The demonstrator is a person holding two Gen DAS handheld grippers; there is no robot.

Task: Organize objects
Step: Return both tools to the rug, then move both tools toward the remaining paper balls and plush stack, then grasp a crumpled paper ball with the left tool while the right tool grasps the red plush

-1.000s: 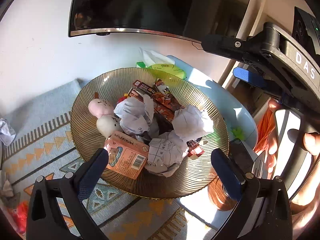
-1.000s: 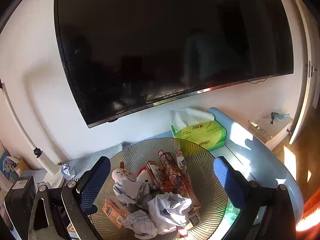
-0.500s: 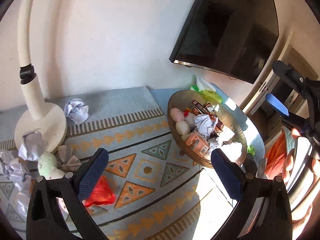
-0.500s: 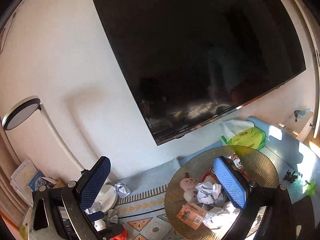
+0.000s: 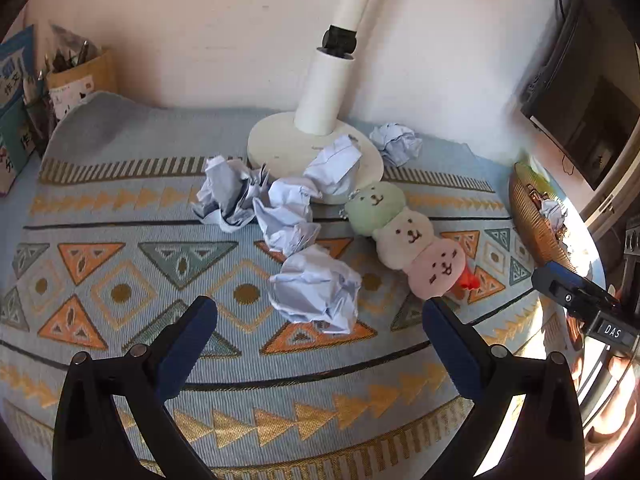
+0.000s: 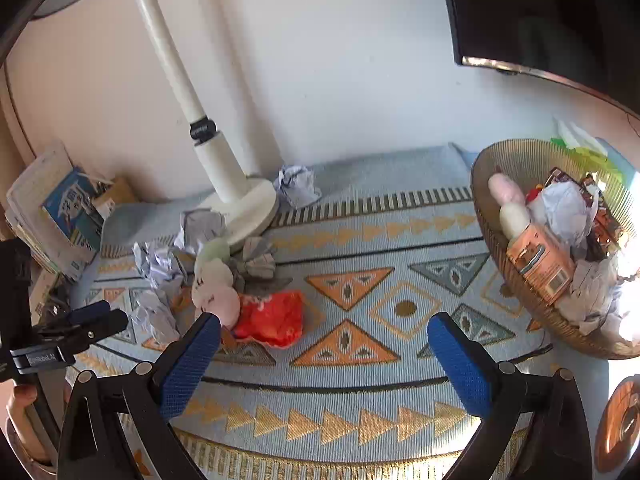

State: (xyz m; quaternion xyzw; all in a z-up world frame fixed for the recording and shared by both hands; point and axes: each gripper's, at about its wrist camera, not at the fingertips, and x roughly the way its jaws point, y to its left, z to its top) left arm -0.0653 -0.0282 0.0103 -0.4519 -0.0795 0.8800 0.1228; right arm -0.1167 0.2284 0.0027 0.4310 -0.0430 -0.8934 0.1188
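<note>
At the far left of the bench, books (image 6: pixel 60 216) and a pen holder (image 5: pixel 78 80) stand against the wall. The left claw (image 5: pixel 320 312) hangs over the patterned mat (image 5: pixel 120 240) with its blue pads spread wide and nothing between them. Straight ahead at its twelve o'clock, close to the tips, lies a crumpled paper ball (image 5: pixel 316 290). More paper wads (image 5: pixel 256 200) are heaped beyond it, against the round base of the white lamp (image 5: pixel 316 136). At the left claw's one o'clock lies a three-headed plush toy (image 5: pixel 404 236), green, cream and pink, with a red wrapper (image 6: pixel 272 318) touching its pink end. The right claw (image 6: pixel 324 334) is also gaping wide and empty, above bare mat; the wrapper sits at its eleven o'clock. At its two o'clock, well apart from the pile, stands the ribbed bowl (image 6: pixel 516 156), already holding paper wads, a plush, an orange carton (image 6: pixel 540 262) and snack packets. A dark screen (image 6: pixel 552 12) hangs on the wall above.
</note>
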